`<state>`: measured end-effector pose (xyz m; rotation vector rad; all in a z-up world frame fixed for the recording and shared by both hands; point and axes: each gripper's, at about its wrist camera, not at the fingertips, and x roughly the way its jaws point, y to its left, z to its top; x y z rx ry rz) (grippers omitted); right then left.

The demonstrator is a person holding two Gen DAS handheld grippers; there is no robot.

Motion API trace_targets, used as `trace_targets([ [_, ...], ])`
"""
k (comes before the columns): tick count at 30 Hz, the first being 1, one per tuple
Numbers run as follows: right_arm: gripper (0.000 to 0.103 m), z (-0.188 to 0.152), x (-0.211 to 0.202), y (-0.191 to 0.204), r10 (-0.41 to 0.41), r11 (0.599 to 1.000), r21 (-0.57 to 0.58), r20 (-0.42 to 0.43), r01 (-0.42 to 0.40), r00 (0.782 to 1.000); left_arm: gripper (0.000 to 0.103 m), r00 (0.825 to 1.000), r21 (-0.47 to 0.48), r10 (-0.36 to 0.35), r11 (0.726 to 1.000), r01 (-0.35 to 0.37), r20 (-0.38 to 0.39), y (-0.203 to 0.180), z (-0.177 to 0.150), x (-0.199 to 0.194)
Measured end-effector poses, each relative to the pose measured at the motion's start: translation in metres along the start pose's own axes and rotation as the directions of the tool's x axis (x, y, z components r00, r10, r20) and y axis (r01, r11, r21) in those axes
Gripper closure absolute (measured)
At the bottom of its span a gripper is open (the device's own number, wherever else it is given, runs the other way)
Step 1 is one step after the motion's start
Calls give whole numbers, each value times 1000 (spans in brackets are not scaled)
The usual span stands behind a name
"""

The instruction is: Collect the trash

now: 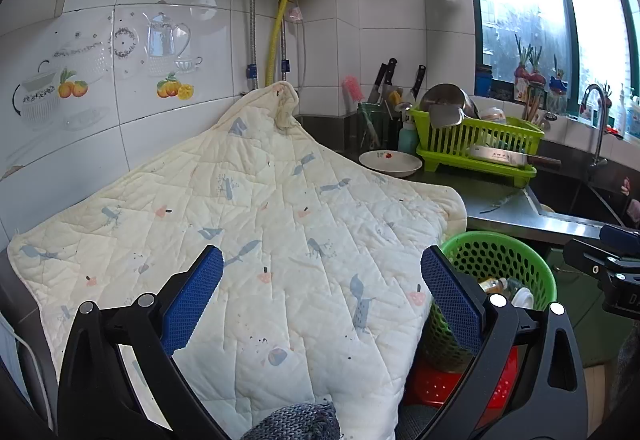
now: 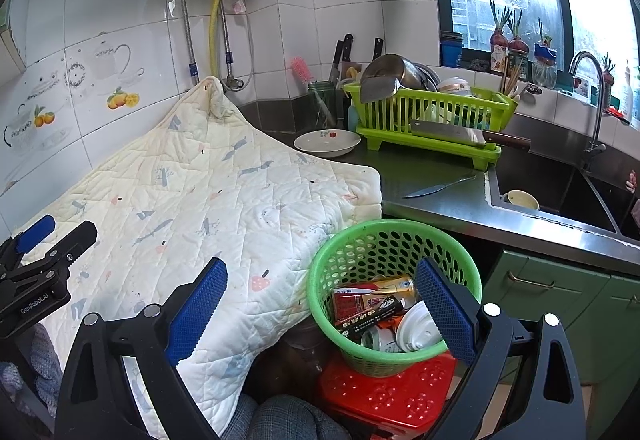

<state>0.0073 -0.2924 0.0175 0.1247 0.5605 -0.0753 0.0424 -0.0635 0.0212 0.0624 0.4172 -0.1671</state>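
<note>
Right, both tools hang empty over the quilted cover (image 2: pixel 200 199). The left gripper (image 1: pixel 322 296) has its two blue pads spread wide with nothing between them, and the right gripper (image 2: pixel 320 304) is spread just the same.

Down at five o'clock in the right wrist view sits one green basket (image 2: pixel 384 240) on one red stool (image 2: pixel 400 392), touching the cover's edge. Inside it: one gold can (image 2: pixel 394 284), one red carton (image 2: pixel 352 302), one dark packet (image 2: pixel 370 316), one white cup (image 2: pixel 416 328) and one silver can end (image 2: pixel 374 340) — five pieces of trash I can count.

Up at one o'clock, one lime dish rack (image 2: pixel 428 119) carries one cleaver (image 2: pixel 444 133). One white plate (image 2: pixel 327 141) lies beside it at twelve, and one loose knife (image 2: pixel 440 185) lies on the steel counter (image 2: pixel 460 207) near the sink (image 2: pixel 560 187).
</note>
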Motion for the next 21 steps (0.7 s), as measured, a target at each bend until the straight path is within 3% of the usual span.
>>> trace_targets([
  [21, 11, -4, 2, 3, 4, 1000, 2, -6, -4, 1000, 5, 1000, -1, 24, 1000, -24, -3, 3, -4, 4],
])
